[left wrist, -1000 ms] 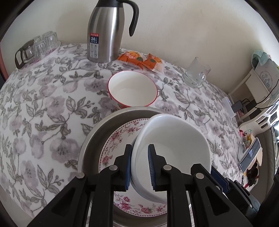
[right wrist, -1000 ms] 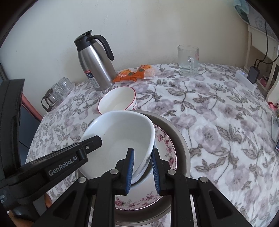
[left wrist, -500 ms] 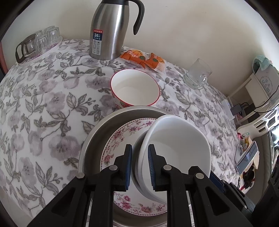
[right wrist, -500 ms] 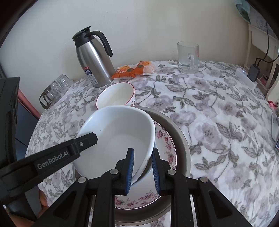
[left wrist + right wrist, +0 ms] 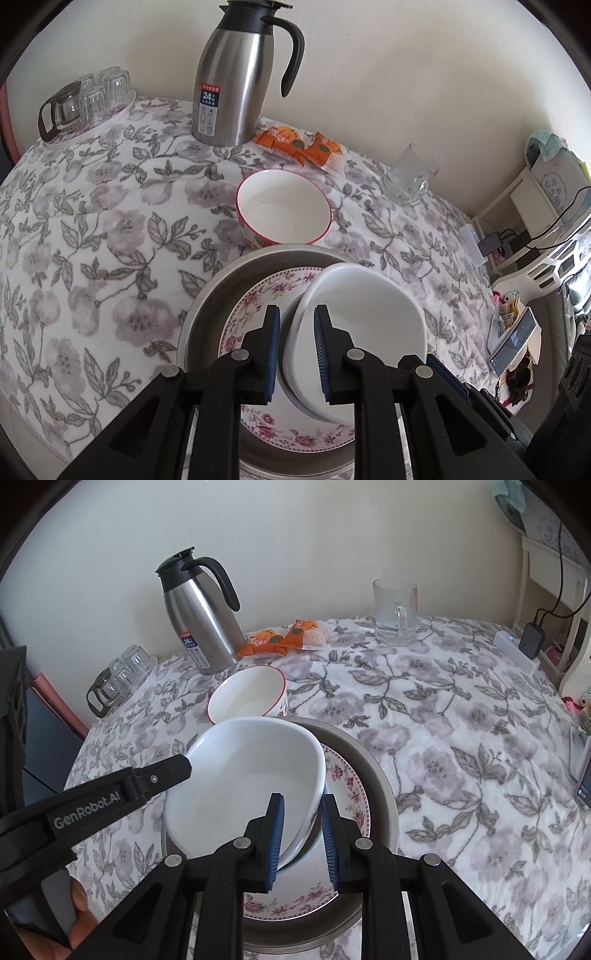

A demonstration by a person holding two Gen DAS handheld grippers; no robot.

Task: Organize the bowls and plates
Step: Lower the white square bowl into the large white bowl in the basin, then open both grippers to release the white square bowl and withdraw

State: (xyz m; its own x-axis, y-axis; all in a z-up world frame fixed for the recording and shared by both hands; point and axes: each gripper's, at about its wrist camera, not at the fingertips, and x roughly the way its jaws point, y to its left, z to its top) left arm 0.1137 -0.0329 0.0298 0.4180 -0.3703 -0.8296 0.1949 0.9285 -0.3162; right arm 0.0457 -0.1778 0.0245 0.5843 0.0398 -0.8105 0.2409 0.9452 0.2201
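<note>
A large white bowl point(image 5: 243, 786) was held tilted above a floral plate point(image 5: 258, 306), which lay inside a round metal basin point(image 5: 214, 295) on a table covered with a flowered cloth point(image 5: 92, 221). The bowl's rim was clamped on one side by the left gripper point(image 5: 295, 345), its blue pads narrowly set with the wall of the bowl between them. The opposite rim was gripped in the same way by the right gripper point(image 5: 301, 834), one pad inside the bowl and one outside. Whether the bowl's underside touched the plate could not be told. A smaller red-rimmed bowl point(image 5: 283, 212) stood upright on the cloth just behind the basin. Farther back, near the wall, a steel thermos jug point(image 5: 236, 74) was placed, with orange snack packets point(image 5: 303, 146) beside it and a glass mug point(image 5: 395, 609) well apart to the right. A tray of small glasses point(image 5: 88, 99) was seen at the table's far left edge.
</note>
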